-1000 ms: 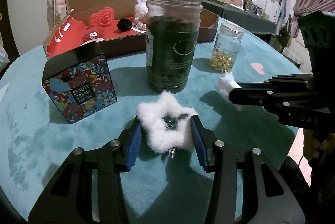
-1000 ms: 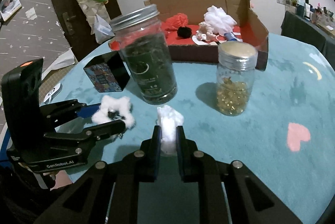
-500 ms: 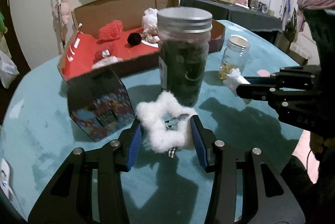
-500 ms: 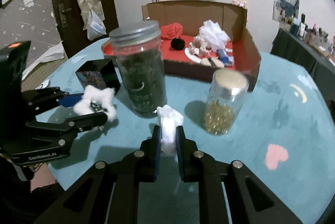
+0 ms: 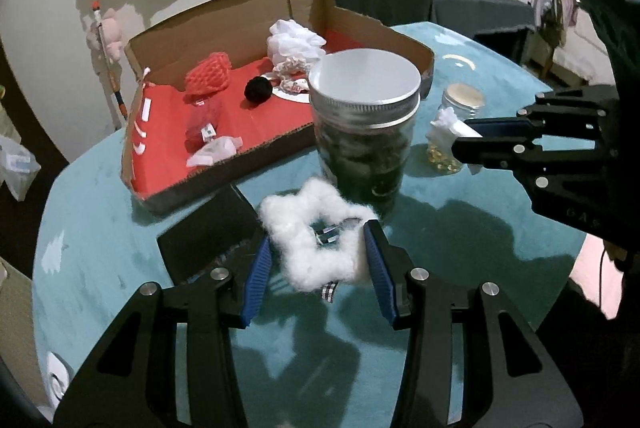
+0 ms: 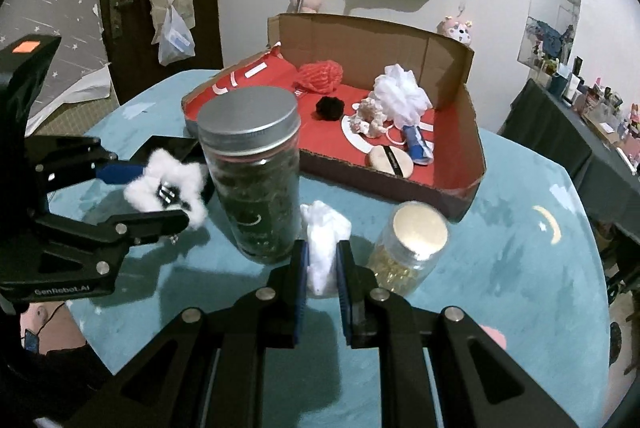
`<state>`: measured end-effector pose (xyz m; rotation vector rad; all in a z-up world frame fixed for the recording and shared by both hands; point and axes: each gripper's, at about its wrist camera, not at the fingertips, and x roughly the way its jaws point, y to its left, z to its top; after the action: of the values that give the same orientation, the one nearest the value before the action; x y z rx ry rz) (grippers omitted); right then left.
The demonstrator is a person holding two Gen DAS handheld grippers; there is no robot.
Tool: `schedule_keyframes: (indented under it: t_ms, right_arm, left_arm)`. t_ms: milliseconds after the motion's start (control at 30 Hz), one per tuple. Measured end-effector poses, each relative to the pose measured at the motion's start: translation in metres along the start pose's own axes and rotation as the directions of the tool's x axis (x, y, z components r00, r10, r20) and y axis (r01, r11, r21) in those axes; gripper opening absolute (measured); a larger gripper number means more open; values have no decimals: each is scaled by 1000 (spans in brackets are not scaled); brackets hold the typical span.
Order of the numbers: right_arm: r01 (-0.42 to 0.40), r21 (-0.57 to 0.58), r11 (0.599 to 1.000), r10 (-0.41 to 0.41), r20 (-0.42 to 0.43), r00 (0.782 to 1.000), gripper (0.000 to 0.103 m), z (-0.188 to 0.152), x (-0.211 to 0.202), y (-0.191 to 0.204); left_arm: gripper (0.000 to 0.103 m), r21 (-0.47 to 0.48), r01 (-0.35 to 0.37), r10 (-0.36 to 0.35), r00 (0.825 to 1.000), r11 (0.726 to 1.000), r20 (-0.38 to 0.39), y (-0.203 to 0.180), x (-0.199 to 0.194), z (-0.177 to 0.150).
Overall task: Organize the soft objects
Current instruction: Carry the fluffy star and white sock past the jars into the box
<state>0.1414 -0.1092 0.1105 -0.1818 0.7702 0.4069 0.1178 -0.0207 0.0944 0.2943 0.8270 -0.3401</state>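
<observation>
Left gripper (image 5: 318, 260) pinches fluffy star (image 5: 316, 228); right gripper (image 6: 322, 268) pinches white puff (image 6: 324, 244); both raised near jar (image 6: 252, 172), presumably for the far box (image 6: 460, 184).

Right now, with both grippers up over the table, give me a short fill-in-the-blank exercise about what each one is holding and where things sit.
1. The left gripper holds a fluffy white ring shaped like a ____.
2. The right gripper is shut on a white soft wad in front of the tall jar, whose lid is ____ in colour.
3. The black pom-pom lies inside the ____ box.
4. The small jar holds ____-coloured beads.

Missing words: star; silver; cardboard; gold
</observation>
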Motion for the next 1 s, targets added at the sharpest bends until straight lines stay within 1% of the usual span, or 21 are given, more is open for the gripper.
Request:
schedule_keyframes:
  t_ms: [100,200,267,400,467,700,833,1000]
  right_arm:
    - [-16,-6,1000,16,-26,1000,15,7,5,-4]
    - [-26,-4,1000,26,-52,998,16,13,10,-8]
    - [-66,17,998,67,-74,995,16,19,13,-12]
    - [-60,14,998,61,-93,994,16,28,18,-16]
    - [-77,21,997,79,-106,991,16,32,20,-18]
    - [-82,10,997,82,-132,988,16,47,26,-21]
    - [-94,18,995,96,-142,985,16,56,30,-25]
    - [-118,38,992,122,-148,981,16,68,36,-33]
  left_arm:
    - [43,19,3,-3,1000,1000,-20,2,1,6]
    - [43,53,-7,9,999,999,-39,3,2,13]
    - [43,68,-2,6,998,998,-55,4,4,18]
    - [43,89,-4,10,997,996,-71,8,6,25]
    - [43,104,-6,14,997,995,-75,9,7,28]
    - [43,131,-18,31,995,991,-97,18,14,37]
    - [43,124,-4,16,995,992,-99,25,16,45]
    - [43,114,29,-18,995,993,-97,35,20,56]
